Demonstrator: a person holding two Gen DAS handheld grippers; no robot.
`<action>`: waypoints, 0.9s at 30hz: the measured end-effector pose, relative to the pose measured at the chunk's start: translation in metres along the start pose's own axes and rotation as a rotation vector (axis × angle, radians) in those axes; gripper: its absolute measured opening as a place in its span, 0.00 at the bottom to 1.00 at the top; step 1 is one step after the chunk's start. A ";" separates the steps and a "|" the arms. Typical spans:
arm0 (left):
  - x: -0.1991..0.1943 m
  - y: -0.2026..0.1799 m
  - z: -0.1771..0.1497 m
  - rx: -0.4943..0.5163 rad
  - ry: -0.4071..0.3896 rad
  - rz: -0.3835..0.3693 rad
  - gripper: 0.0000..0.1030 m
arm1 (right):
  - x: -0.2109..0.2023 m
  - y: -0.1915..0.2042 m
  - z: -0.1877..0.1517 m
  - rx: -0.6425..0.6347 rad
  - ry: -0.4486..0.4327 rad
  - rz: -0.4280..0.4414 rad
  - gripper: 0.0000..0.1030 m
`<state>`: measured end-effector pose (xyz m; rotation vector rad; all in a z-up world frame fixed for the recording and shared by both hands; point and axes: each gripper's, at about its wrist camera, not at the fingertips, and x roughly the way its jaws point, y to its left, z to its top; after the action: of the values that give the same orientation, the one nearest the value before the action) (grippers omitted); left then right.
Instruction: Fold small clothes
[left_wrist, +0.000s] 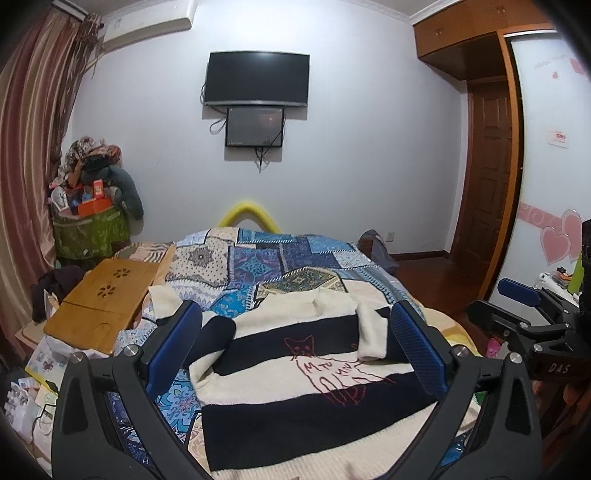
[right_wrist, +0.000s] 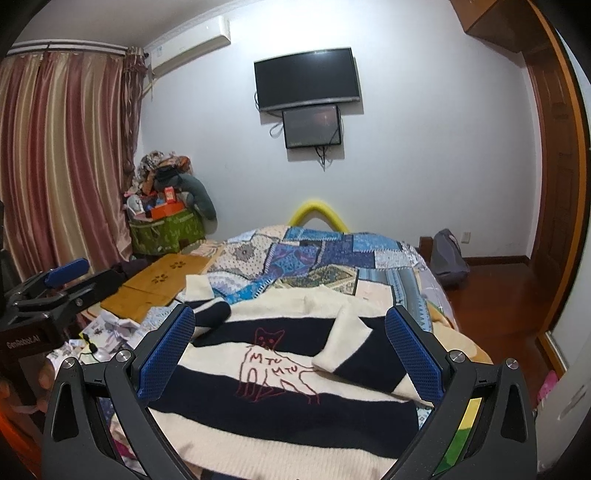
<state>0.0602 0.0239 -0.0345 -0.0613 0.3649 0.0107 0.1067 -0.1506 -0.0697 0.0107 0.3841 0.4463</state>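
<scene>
Both grippers spread wide above a striped sweater on the bed

The left gripper (left_wrist: 295, 332) hangs with its blue-padded fingers (left_wrist: 177, 343) far apart and nothing between them, and the right gripper (right_wrist: 291, 343) beside it is spread just as wide, also holding nothing. Below both lies the sweater (left_wrist: 295, 384), flat and front-up on the patchwork quilt (left_wrist: 266, 254), banded in cream and navy with a red outlined cat (right_wrist: 273, 365) stitched on the chest. Its right-hand sleeve (right_wrist: 347, 347) is folded in across the body, the other sleeve (right_wrist: 210, 310) angles out toward the wooden lap tray (left_wrist: 99, 299) at the bed's left edge. Farther off, a dark television (left_wrist: 256, 79) hangs on the pale wall over a smaller screen (left_wrist: 255, 127), with striped curtains (right_wrist: 62, 155) at the left
</scene>
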 end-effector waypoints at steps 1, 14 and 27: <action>0.004 0.004 0.000 -0.005 0.008 0.004 1.00 | 0.005 -0.002 0.001 0.000 0.009 0.003 0.99; 0.119 0.099 -0.023 -0.074 0.252 0.156 1.00 | 0.105 -0.062 -0.011 -0.010 0.232 -0.033 0.99; 0.238 0.206 -0.093 -0.254 0.559 0.238 1.00 | 0.205 -0.080 -0.047 0.051 0.517 0.059 0.88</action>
<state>0.2451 0.2237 -0.2177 -0.2750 0.9274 0.2796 0.2935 -0.1400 -0.1943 -0.0452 0.9057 0.4961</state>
